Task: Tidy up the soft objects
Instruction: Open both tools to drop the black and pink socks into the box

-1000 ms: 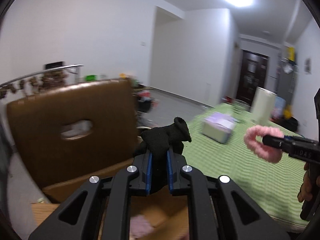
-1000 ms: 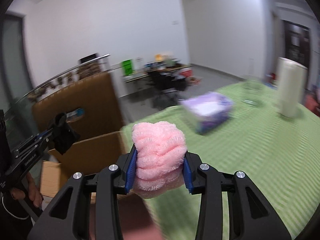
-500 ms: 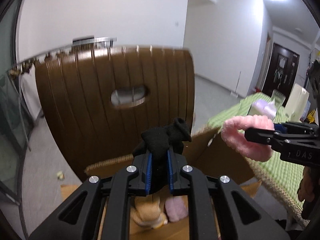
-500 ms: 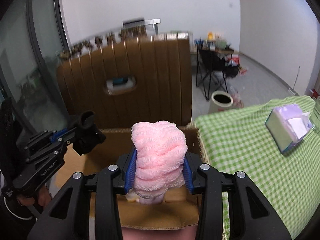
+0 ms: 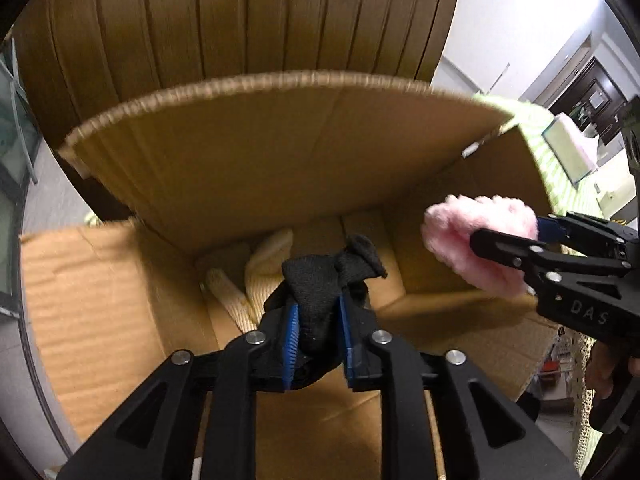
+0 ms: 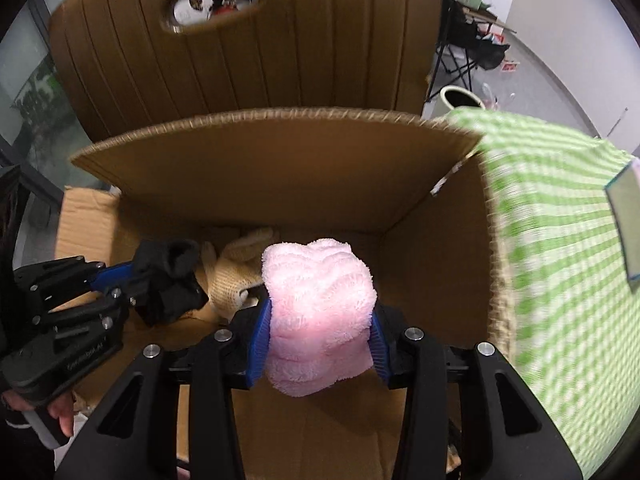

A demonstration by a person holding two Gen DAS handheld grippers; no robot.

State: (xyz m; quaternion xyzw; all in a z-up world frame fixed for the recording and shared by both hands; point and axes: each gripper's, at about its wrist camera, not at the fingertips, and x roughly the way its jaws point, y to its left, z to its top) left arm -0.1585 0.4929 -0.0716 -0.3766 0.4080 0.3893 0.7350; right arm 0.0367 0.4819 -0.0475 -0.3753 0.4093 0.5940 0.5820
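While poised over the open cardboard box (image 6: 436, 216), left gripper (image 5: 317, 334) opening, black sock (image 5: 324, 280) still between blue pads; right gripper (image 6: 318, 338) opening too, around pink fluffy cloth (image 6: 318, 300); cream knit (image 6: 236, 272) down inside the box.

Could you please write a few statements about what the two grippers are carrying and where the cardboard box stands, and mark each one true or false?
1. The left gripper has a black fabric bundle between its blue pads, its jaws opening. True.
2. The right gripper carries a yellow sponge. False: it carries a fluffy pink rolled towel, jaws opening.
3. The open brown cardboard box already contains a cream knitted item. True.
4. The box stands in the middle of the green checked tablecloth. False: it stands beside the cloth's edge, in front of a brown slatted chair back.
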